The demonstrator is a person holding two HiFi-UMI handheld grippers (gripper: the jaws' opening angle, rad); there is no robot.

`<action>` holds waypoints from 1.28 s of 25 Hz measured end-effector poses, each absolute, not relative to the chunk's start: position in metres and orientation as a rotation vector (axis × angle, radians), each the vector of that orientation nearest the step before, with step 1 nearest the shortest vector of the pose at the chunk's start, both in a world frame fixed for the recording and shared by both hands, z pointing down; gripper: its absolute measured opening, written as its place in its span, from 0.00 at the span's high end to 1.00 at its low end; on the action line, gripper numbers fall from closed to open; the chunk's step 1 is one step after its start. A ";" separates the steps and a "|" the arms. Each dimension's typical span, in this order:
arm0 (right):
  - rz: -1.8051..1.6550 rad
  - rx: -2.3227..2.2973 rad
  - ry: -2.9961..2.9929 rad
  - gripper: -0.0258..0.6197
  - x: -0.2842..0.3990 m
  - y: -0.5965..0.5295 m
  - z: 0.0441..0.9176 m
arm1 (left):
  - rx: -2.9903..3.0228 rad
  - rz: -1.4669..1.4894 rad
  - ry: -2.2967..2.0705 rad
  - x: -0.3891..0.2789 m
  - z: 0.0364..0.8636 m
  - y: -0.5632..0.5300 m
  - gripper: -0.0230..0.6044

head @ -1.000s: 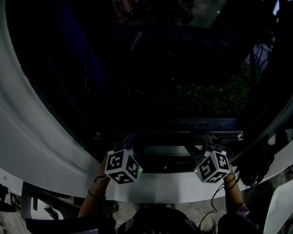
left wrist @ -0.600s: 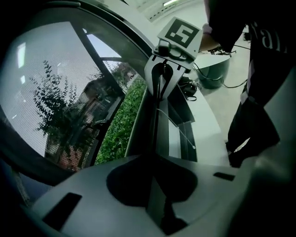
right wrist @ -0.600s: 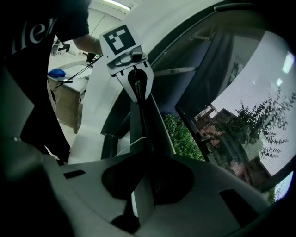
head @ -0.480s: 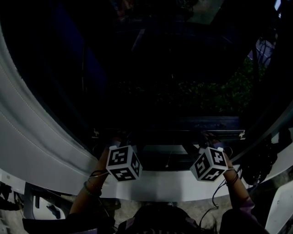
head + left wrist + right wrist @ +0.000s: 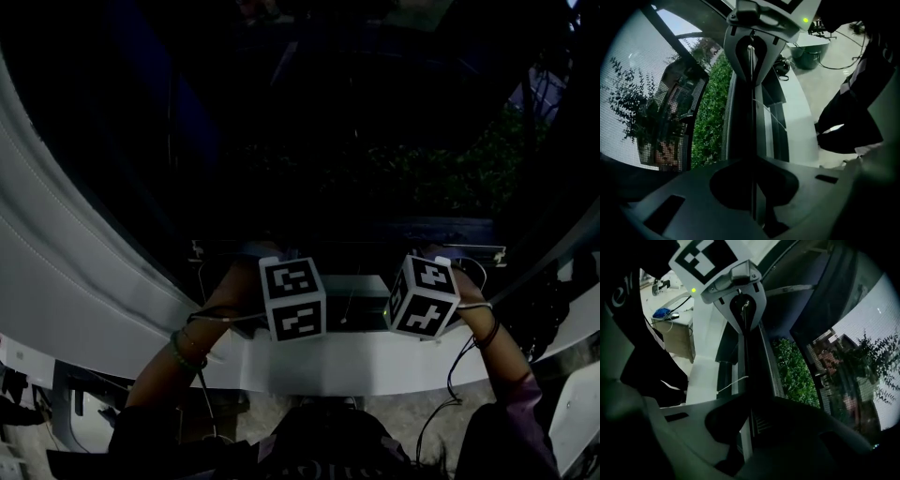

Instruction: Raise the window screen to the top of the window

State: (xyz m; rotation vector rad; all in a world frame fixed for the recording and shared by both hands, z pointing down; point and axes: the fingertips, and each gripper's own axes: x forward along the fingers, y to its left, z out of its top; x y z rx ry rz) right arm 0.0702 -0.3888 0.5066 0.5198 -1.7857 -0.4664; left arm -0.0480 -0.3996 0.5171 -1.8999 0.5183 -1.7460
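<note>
The window screen's dark bottom rail (image 5: pixel 352 249) runs across the middle of the head view, with dark mesh above it. My left gripper (image 5: pixel 279 259) and right gripper (image 5: pixel 433 256) both reach up to this rail, marker cubes toward me. In the left gripper view the left gripper (image 5: pixel 752 187) has its jaws shut on the rail (image 5: pixel 740 122), and the mesh (image 5: pixel 656 93) lies to the left. In the right gripper view the right gripper (image 5: pixel 745 427) is likewise shut on the rail (image 5: pixel 751 366). Each gripper view shows the other gripper at the rail's far end.
A white sill (image 5: pixel 356 361) lies below the rail and a white window frame (image 5: pixel 84 281) curves up the left. A green hedge (image 5: pixel 450 178) shows outside. Cables (image 5: pixel 530 323) hang at the right. A desk (image 5: pixel 670 324) stands behind me.
Both grippers have risen and drawn closer together, and the screen's bottom rail has moved up with them, opening a wider gap above the sill.
</note>
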 end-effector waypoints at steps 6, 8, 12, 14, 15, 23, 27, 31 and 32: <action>-0.441 0.509 -1.811 0.92 0.070 -0.385 0.505 | -2.046 -1.610 0.554 -0.046 0.514 -0.395 0.93; -0.480 0.546 -1.858 0.92 0.070 -0.384 0.503 | -2.051 -1.574 0.574 -0.046 0.512 -0.393 0.93; -0.612 0.678 -1.908 0.92 0.072 -0.386 0.466 | -2.070 -1.408 0.665 -0.044 0.474 -0.394 0.93; -0.654 0.715 -1.908 0.92 0.073 -0.391 0.438 | -2.094 -1.346 0.695 -0.044 0.444 -0.398 0.92; -0.664 0.720 -1.913 0.92 0.073 -0.392 0.424 | -2.110 -1.322 0.701 -0.043 0.431 -0.400 0.92; -0.770 0.747 -1.931 0.92 0.074 -0.391 0.364 | -2.113 -1.211 0.723 -0.042 0.370 -0.400 0.92; -0.831 0.804 -1.942 0.92 0.075 -0.394 0.334 | -2.069 -1.158 0.761 -0.042 0.341 -0.402 0.92; -0.872 0.827 -1.956 0.92 0.074 -0.395 0.309 | -2.056 -1.132 0.769 -0.042 0.316 -0.404 0.92; -0.880 0.835 -1.958 0.92 0.074 -0.394 0.303 | -2.053 -1.118 0.771 -0.042 0.310 -0.404 0.92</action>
